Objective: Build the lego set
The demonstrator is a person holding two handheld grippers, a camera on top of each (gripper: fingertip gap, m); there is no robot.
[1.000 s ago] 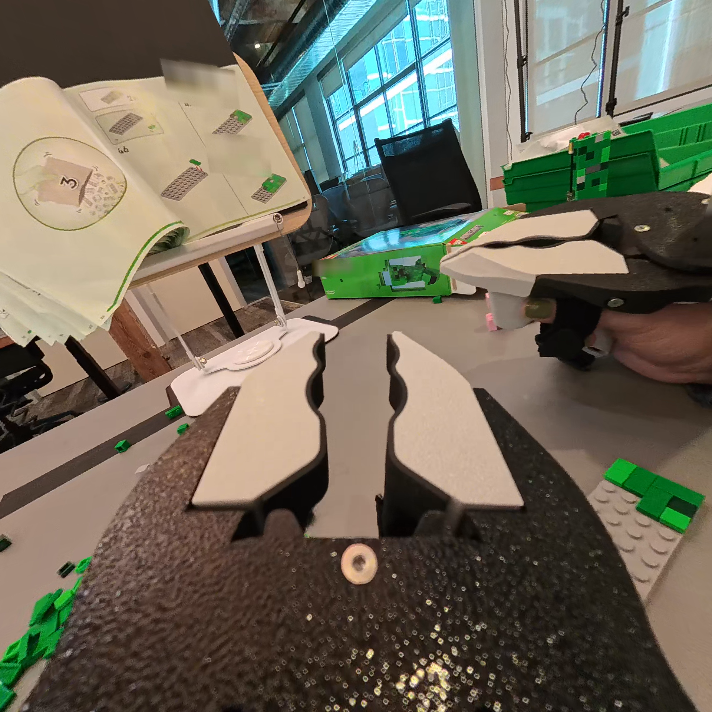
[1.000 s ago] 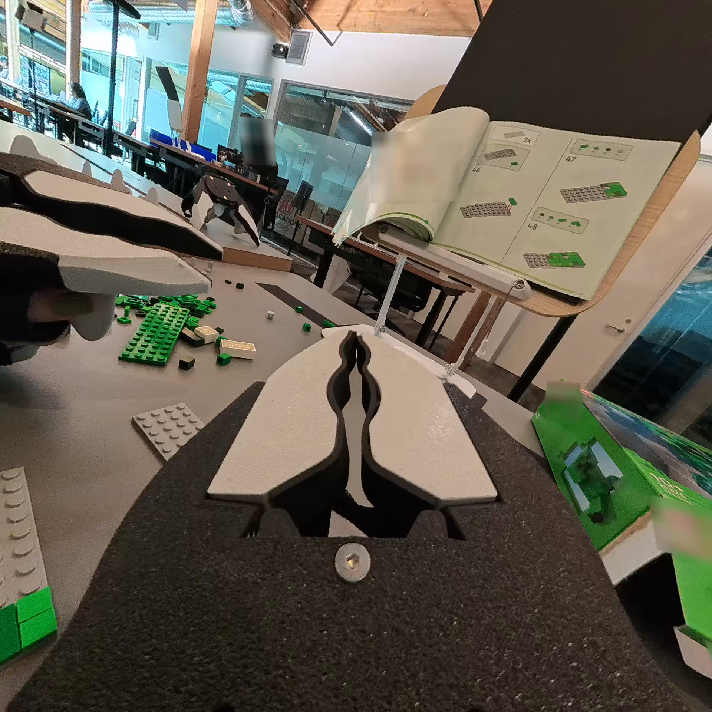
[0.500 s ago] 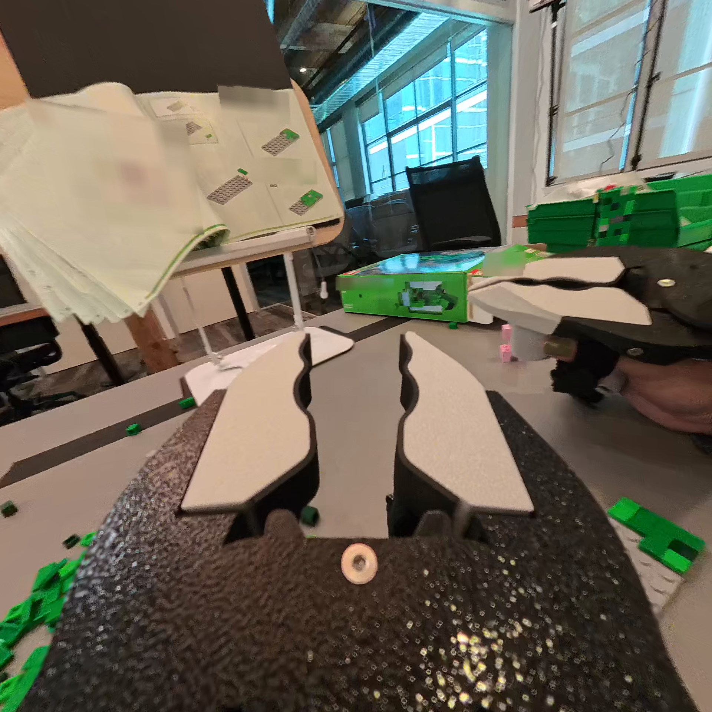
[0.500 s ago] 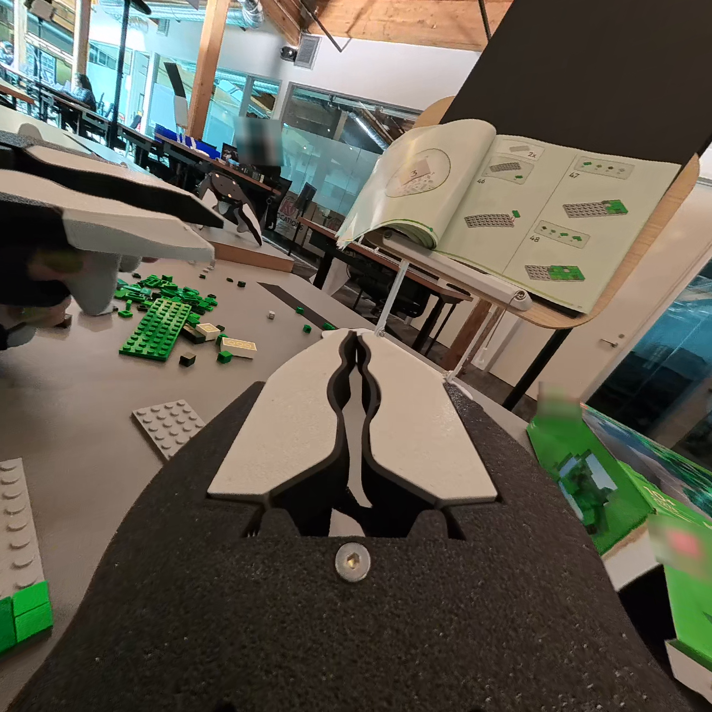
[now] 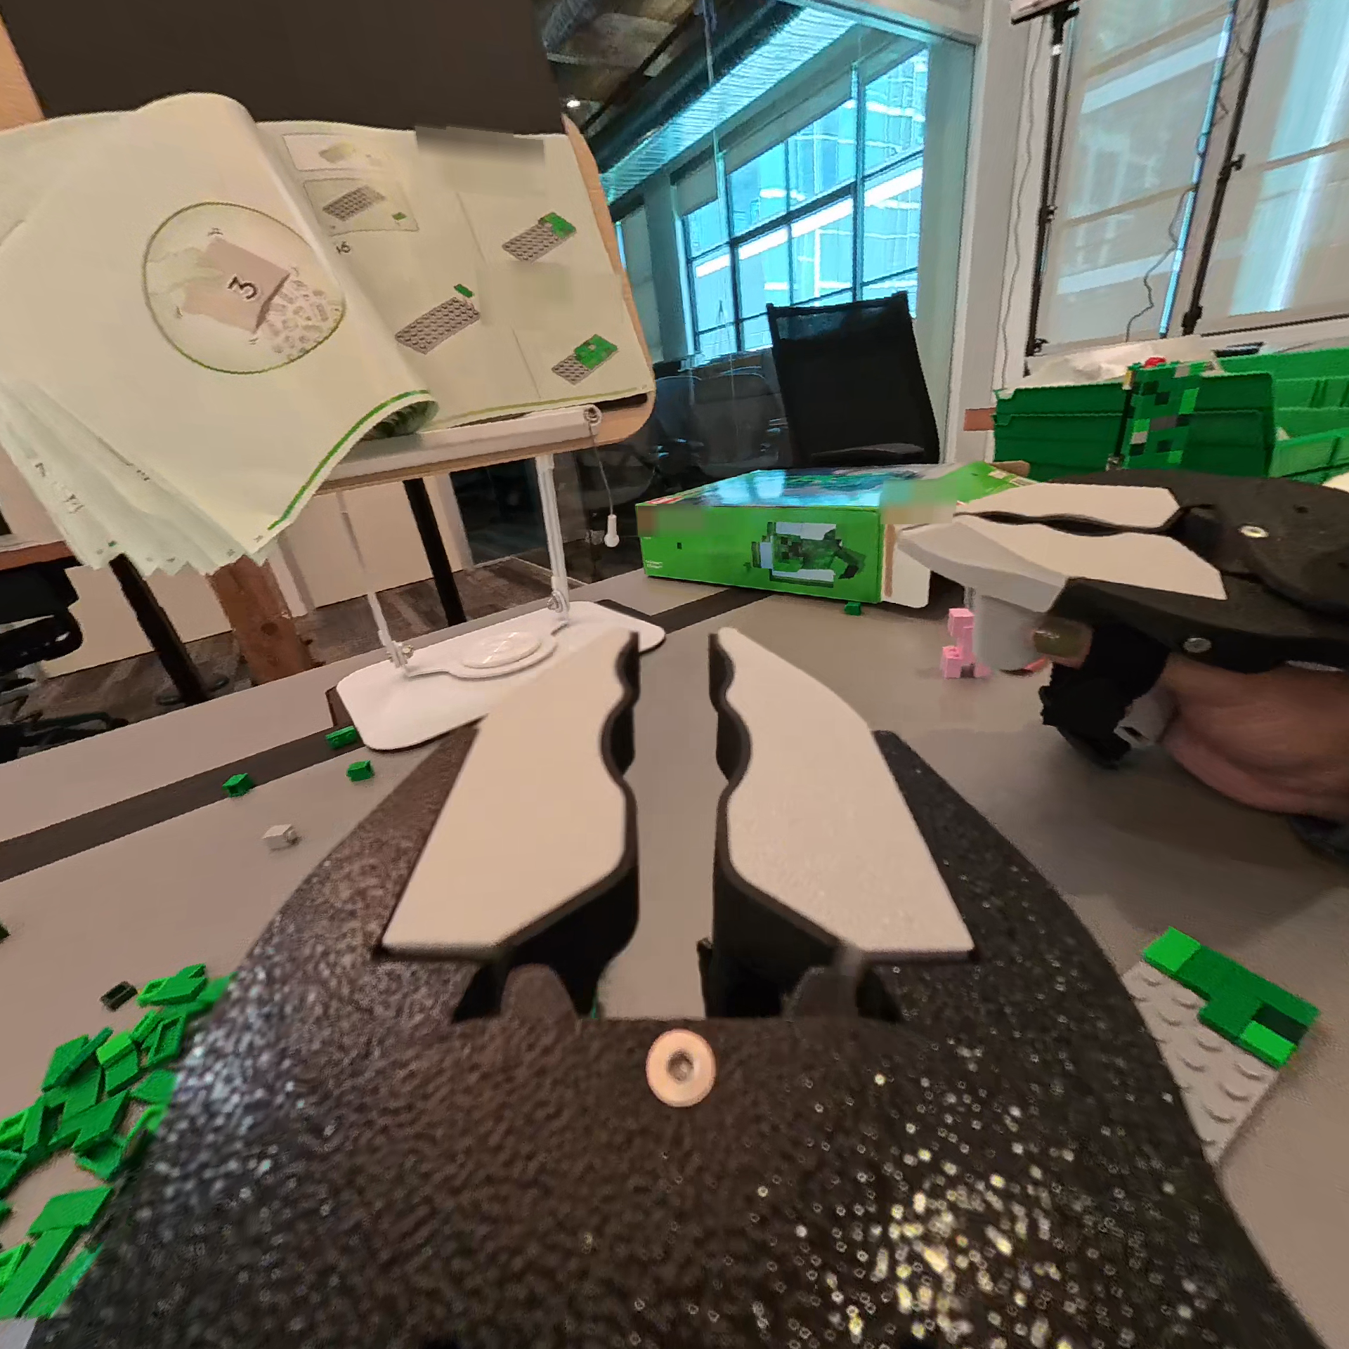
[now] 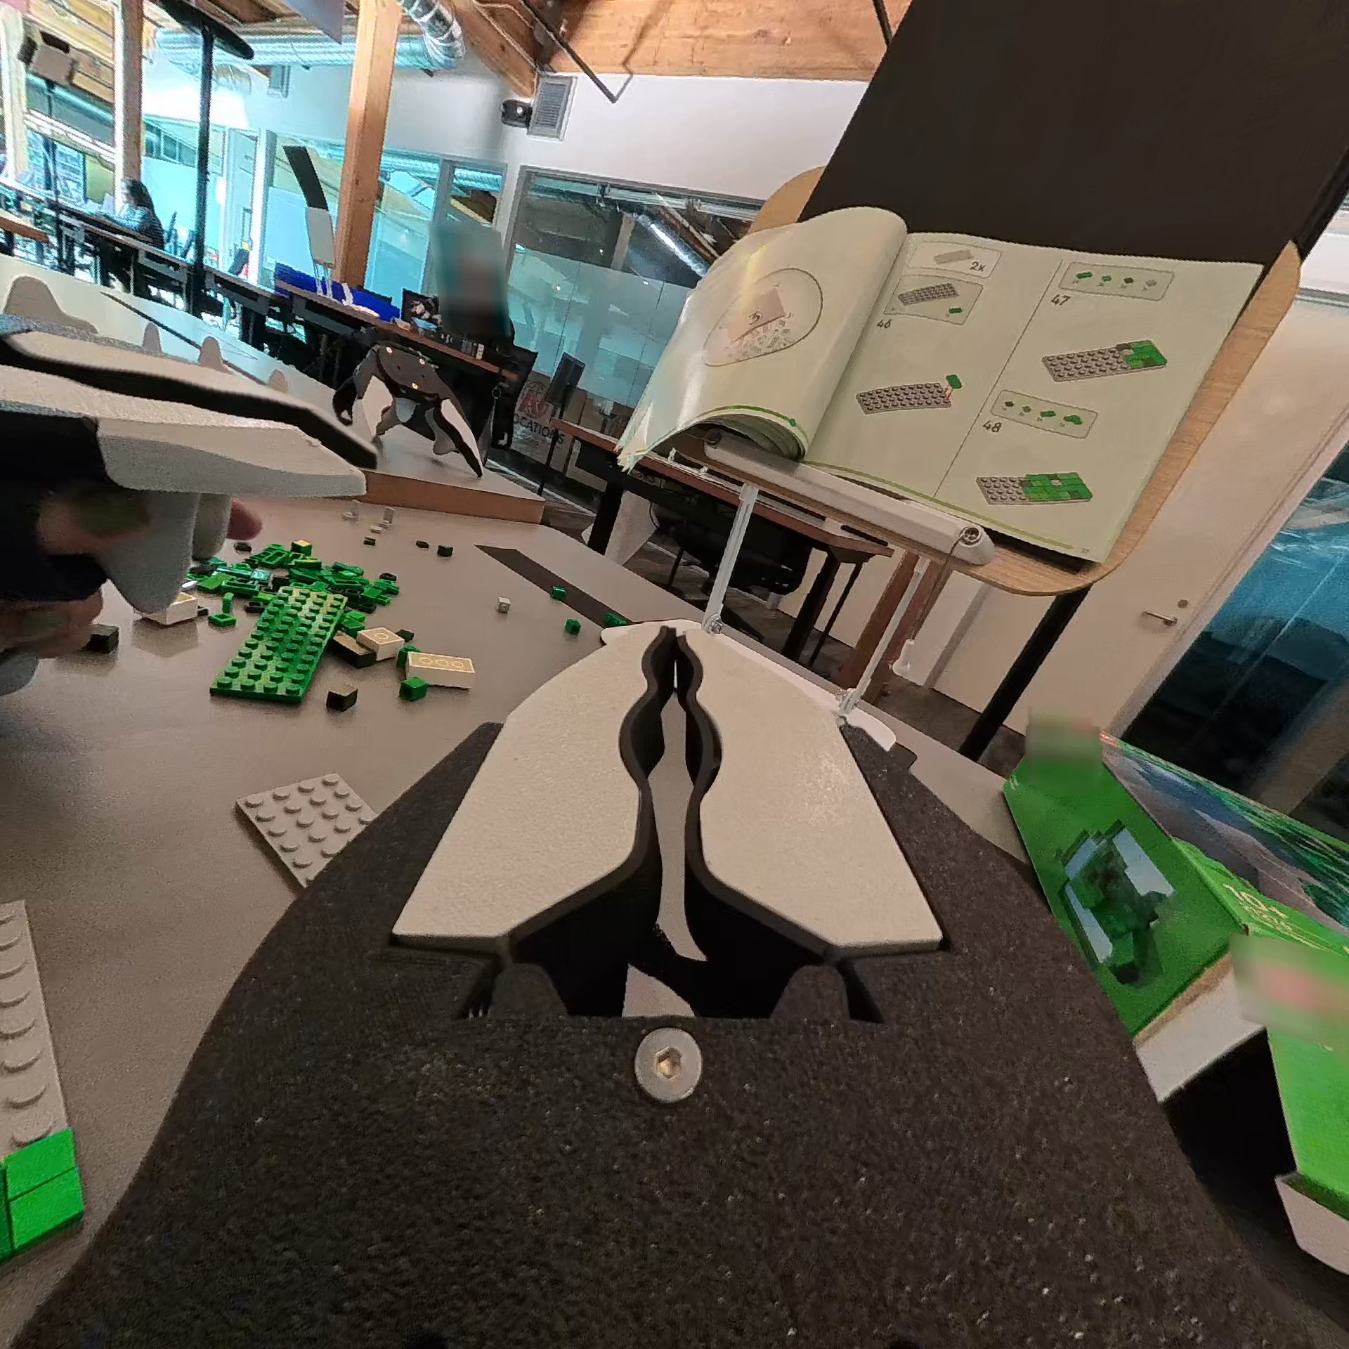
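My left gripper (image 5: 673,639) is open with a narrow gap and holds nothing above the grey table. My right gripper (image 6: 673,633) is shut and empty; it also shows at the right of the left wrist view (image 5: 909,540), held level in a hand. A long grey plate (image 5: 1197,1066) with green tiles (image 5: 1234,1000) on one end lies to the right of my left gripper; it also shows in the right wrist view (image 6: 22,1022). Loose green pieces (image 5: 80,1088) lie to the left. A green plate (image 6: 285,642) and a small grey plate (image 6: 306,817) lie on the table.
The open instruction booklet (image 5: 292,292) rests on a white stand (image 5: 474,671) ahead, also in the right wrist view (image 6: 985,379). A green set box (image 5: 766,540) lies beyond, near a pink piece (image 5: 960,650). Green bins (image 5: 1168,416) are stacked at the far right. Left tips and right tips are each some 15 cm from the long grey plate (image 5: 1197,1066).
My left gripper's jaws widened, then narrowed to a smaller gap, and its view swung across the booklet. My right gripper stayed shut and shifted only slightly.
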